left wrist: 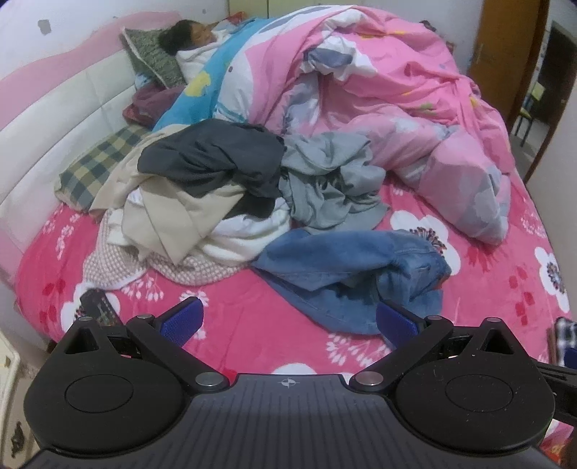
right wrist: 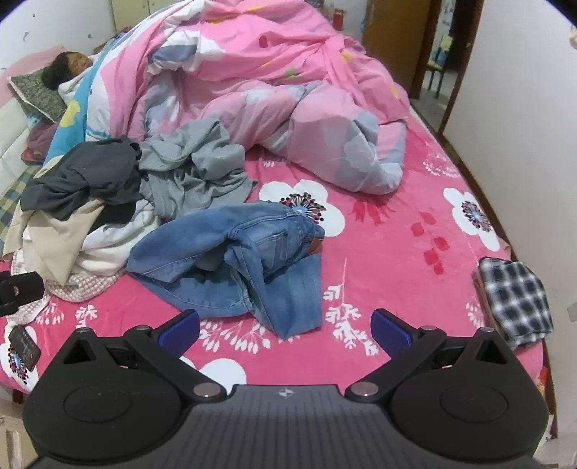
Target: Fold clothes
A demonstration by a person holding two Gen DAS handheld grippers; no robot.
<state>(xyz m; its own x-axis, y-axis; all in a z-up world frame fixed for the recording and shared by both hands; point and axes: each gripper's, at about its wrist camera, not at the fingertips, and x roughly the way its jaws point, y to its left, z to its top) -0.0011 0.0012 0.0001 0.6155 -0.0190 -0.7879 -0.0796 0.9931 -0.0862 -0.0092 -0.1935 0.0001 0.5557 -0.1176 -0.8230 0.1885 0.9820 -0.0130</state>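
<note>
Crumpled blue jeans (left wrist: 353, 277) lie on the pink flowered bed sheet (left wrist: 234, 324), nearest to me; they also show in the right wrist view (right wrist: 238, 259). Behind them is a heap of clothes: a dark grey garment (left wrist: 216, 158), a light grey garment (left wrist: 331, 180), beige and white pieces (left wrist: 173, 216). My left gripper (left wrist: 288, 321) is open and empty, just in front of the jeans. My right gripper (right wrist: 285, 328) is open and empty, its jaws either side of the jeans' near leg end.
A person (left wrist: 191, 34) sleeps at the head of the bed under a big pink quilt (left wrist: 378, 90). A folded black-and-white checked cloth (right wrist: 515, 299) lies at the right bed edge. A phone (right wrist: 23, 346) lies at the left front. A wall (right wrist: 533, 108) runs along the right.
</note>
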